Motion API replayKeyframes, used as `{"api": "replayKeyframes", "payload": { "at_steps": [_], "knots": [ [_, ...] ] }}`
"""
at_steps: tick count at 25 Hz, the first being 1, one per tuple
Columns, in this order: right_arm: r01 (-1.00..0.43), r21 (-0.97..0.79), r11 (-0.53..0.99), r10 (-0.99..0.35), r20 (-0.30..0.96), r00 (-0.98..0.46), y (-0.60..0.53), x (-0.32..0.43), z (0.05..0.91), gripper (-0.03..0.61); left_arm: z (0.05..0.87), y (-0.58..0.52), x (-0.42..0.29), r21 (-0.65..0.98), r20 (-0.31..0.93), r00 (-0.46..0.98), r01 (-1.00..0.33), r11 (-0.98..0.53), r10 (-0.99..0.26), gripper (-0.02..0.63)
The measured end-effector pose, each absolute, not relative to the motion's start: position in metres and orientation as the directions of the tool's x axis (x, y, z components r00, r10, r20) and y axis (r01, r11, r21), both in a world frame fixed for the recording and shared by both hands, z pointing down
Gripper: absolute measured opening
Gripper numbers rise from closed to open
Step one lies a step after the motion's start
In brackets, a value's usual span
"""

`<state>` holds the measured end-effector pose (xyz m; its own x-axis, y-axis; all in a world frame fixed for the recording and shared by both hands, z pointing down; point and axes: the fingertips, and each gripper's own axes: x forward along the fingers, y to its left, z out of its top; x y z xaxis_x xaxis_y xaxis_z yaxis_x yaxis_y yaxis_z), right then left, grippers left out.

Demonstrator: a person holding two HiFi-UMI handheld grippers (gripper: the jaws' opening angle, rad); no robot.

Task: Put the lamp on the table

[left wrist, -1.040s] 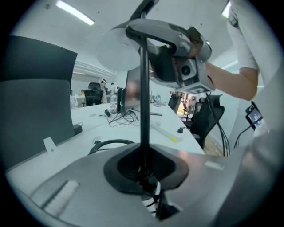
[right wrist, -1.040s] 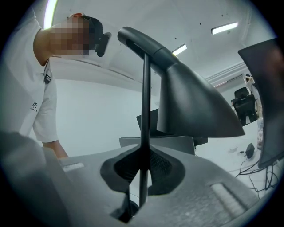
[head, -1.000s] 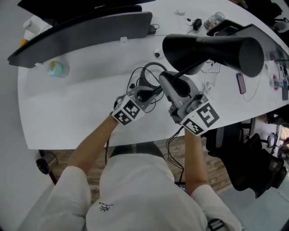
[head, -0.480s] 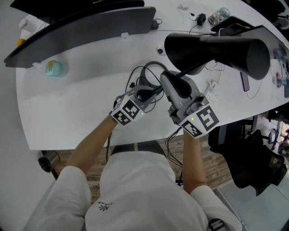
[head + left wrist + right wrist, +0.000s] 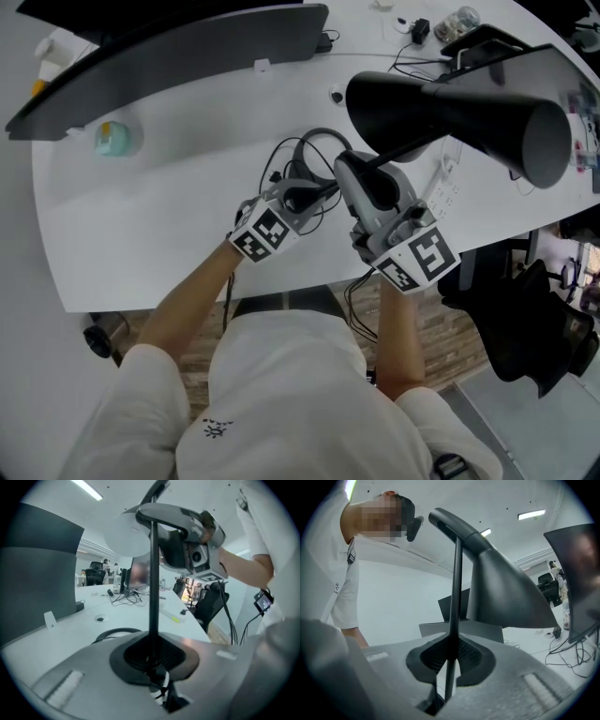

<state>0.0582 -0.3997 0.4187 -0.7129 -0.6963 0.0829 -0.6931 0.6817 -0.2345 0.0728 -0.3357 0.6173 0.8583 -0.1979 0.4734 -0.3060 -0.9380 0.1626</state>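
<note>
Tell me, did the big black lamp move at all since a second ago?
A little. The lamp's shade swung slightly rightward in the head view, toward the table's right side. Nothing was grabbed or let go: the left hand-held gripper and the right hand-held gripper stay clamped on the thin pole, in about the same spot.

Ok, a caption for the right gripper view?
Right gripper shut on the thin stem of the black lamp, cone shade overhead.
</note>
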Motion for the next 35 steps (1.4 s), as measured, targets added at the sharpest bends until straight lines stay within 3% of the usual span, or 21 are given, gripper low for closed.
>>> {"api": "replayKeyframes", "payload": {
  "at_steps": [35],
  "knots": [
    [-0.771,-0.059,0.634,-0.769,0.054,-0.636,-0.433,-0.027,0.439,0.021,0.650,-0.409,0.002,0.141,0.550,0.768,-0.473,-0.870,-0.328,0.032]
  ]
}}
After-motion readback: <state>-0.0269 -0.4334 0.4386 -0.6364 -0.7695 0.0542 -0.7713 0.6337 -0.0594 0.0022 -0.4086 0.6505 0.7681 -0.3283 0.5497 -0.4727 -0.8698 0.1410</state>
